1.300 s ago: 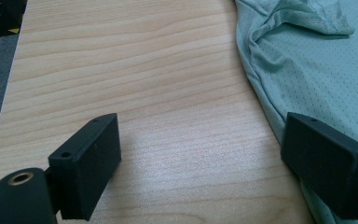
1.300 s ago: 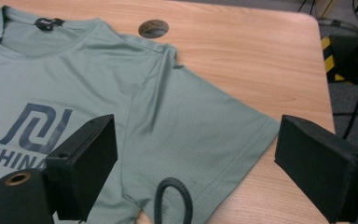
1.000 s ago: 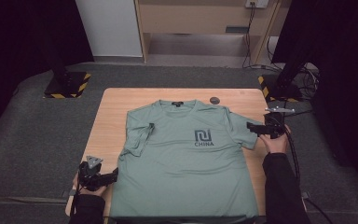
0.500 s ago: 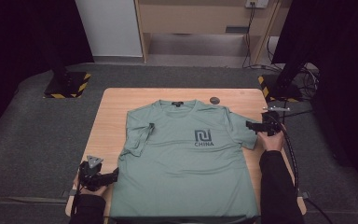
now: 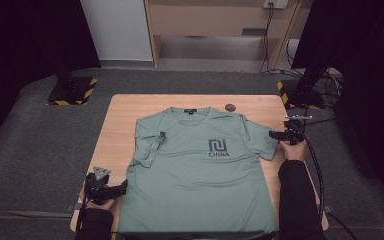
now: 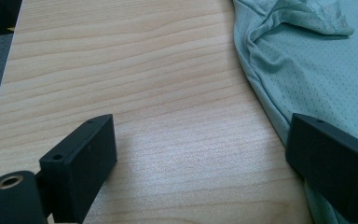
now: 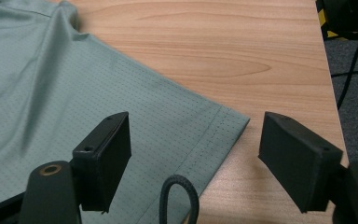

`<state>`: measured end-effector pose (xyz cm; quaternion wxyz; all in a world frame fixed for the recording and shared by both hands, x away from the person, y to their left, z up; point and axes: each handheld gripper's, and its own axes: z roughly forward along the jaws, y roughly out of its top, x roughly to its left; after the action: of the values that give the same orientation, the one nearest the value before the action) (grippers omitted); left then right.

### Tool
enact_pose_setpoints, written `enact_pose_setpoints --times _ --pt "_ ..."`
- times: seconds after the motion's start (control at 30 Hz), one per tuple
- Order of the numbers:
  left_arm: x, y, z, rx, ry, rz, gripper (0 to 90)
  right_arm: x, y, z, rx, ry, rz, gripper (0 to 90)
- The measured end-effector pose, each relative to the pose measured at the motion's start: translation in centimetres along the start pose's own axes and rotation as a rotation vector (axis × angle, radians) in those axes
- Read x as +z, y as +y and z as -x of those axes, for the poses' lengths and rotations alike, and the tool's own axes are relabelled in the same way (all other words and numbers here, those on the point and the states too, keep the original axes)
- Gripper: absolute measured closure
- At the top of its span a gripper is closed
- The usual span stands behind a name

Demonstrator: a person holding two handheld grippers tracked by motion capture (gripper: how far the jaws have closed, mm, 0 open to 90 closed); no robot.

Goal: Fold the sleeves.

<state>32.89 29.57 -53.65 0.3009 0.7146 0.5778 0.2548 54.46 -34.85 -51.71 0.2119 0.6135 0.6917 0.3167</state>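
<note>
A grey-green T-shirt [image 5: 195, 165] with a dark "CHINA" logo lies face up on the wooden table [image 5: 125, 115]. Its left sleeve [image 5: 147, 145] is folded inward and rumpled. My left gripper [image 5: 115, 190] is open at the table's near left, beside the shirt's side edge [image 6: 270, 107]; one jaw sits over that edge, the other over bare wood. My right gripper [image 5: 276, 135] is open at the right sleeve [image 5: 260, 142]. In the right gripper view the sleeve's hemmed corner [image 7: 228, 126] lies between the spread jaws.
A small dark round disc [image 5: 230, 107] lies on the table above the shirt's right shoulder. Stands with yellow-black bases [image 5: 72, 90] flank the table on grey carpet. Cables [image 5: 330, 90] lie at the right. A cable loop [image 7: 182, 196] crosses the right gripper view.
My right gripper has shifted slightly forward and inward to the right sleeve's edge. The left gripper stays where it was. The shirt has not moved.
</note>
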Motion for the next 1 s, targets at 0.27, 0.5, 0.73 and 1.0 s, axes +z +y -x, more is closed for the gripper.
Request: enact_pose_setpoints --times 0.27,0.5,0.73,1.0 --pt "0.0 0.0 0.0 0.000 0.000 0.000 7.5 0.8 -0.1 0.2 -0.004 -0.046 -0.001 34.1" --pt "0.0 0.0 0.0 0.000 0.000 0.000 7.4 1.1 -0.3 0.4 -0.021 -0.087 -0.002 43.5" --pt "0.0 0.0 0.0 0.000 0.001 0.000 7.5 1.1 -0.4 -0.3 -0.011 -0.093 0.016 64.0" --pt "0.0 0.0 0.0 0.000 0.000 0.000 7.5 1.2 -0.4 -1.0 0.017 -0.075 0.021 84.5"
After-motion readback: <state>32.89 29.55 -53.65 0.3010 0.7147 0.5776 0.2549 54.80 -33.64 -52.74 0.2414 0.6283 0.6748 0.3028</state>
